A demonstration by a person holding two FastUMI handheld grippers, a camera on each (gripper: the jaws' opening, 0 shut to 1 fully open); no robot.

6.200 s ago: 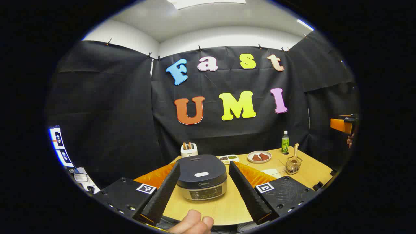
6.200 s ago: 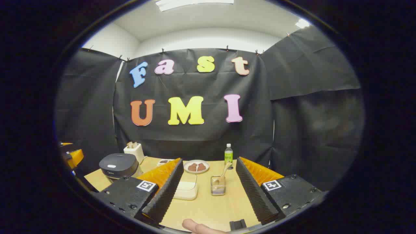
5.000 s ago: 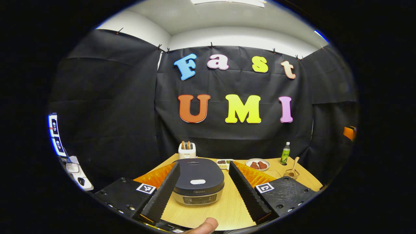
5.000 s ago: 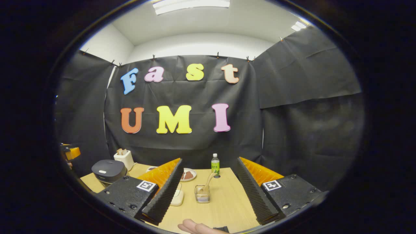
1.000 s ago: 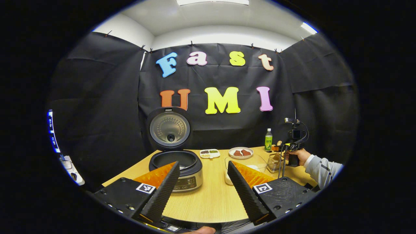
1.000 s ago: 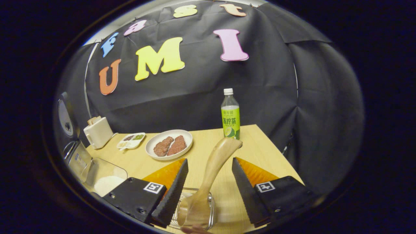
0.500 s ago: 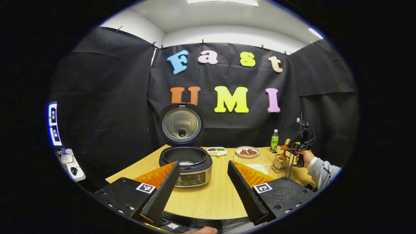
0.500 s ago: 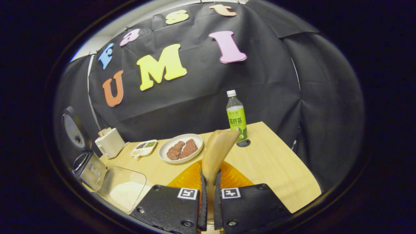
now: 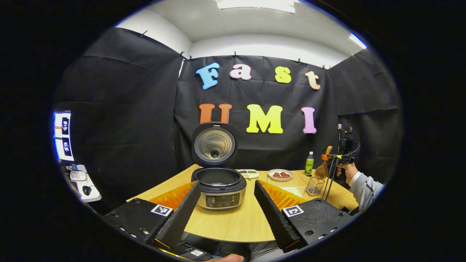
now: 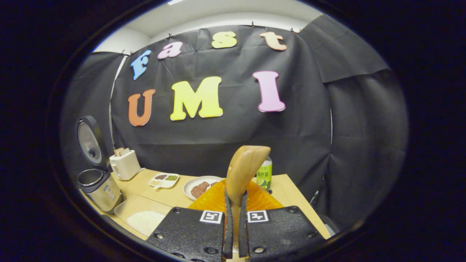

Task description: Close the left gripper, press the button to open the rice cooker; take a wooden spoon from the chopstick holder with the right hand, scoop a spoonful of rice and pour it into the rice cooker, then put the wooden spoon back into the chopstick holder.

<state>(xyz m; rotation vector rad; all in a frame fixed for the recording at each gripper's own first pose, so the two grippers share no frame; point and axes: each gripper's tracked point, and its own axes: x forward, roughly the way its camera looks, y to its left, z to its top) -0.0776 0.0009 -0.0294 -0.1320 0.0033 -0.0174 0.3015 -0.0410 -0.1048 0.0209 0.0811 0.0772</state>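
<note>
The rice cooker (image 9: 220, 189) stands on the wooden table (image 9: 236, 222) with its lid (image 9: 214, 144) raised; it also sits at the left (image 10: 99, 186) in the right gripper view. My left gripper (image 9: 226, 183) is open, short of the cooker, with nothing between its fingers. My right gripper (image 10: 234, 194) is shut on the handle of the wooden spoon (image 10: 244, 169). In the left gripper view that gripper (image 9: 328, 157) holds the spoon (image 9: 323, 170) just above the wire chopstick holder (image 9: 315, 186). A clear container of rice (image 10: 143, 216) lies between cooker and holder.
A toaster (image 10: 125, 163), a small divided dish (image 10: 164, 179), a plate of meat (image 10: 199, 188) and a green bottle (image 10: 264, 173) stand along the back of the table. A sleeve and hand (image 9: 358, 182) hold the right gripper at the table's right edge.
The right gripper closed on the spoon handle and has since risen, lifting the spoon up from the holder. The left gripper has drawn back a little from the open cooker.
</note>
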